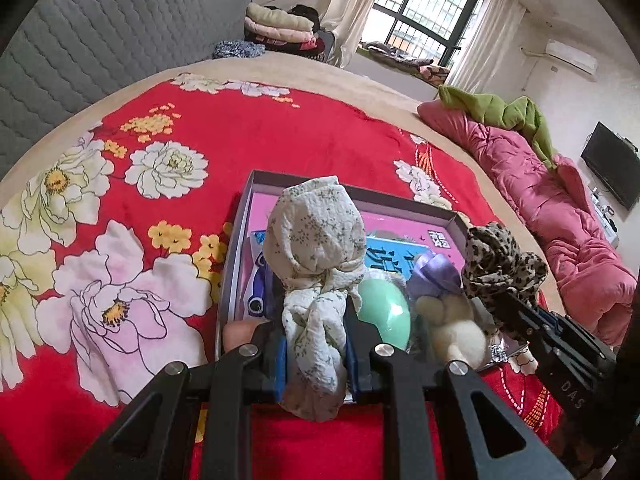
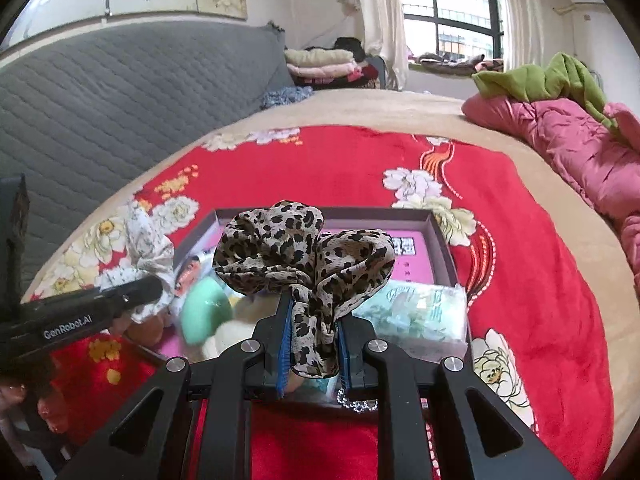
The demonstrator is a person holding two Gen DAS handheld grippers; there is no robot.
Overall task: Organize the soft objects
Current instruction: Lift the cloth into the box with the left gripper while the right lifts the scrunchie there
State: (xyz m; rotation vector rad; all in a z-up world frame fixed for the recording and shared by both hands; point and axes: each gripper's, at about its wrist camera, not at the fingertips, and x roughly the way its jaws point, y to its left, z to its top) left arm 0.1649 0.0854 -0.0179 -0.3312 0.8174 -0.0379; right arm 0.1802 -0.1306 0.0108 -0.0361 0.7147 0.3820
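My left gripper (image 1: 316, 344) is shut on a white floral scrunchie (image 1: 316, 248) and holds it above a shallow grey box (image 1: 240, 240) on the red floral bedspread. My right gripper (image 2: 314, 336) is shut on a leopard-print scrunchie (image 2: 300, 248) above the same box (image 2: 440, 236); it also shows at the right of the left wrist view (image 1: 504, 264). In the box lie a mint green egg-shaped sponge (image 1: 384, 312), a cream fluffy pom-pom (image 1: 452, 328), a purple scrunchie (image 1: 436, 272) and a tissue pack (image 2: 420, 312).
The red floral bedspread (image 1: 240, 136) covers the bed around the box. A grey quilted headboard (image 1: 100, 40) stands at the left. A pink duvet (image 1: 560, 208) with a green blanket (image 1: 508, 116) lies at the right. Folded blankets (image 1: 280, 28) are stacked beyond.
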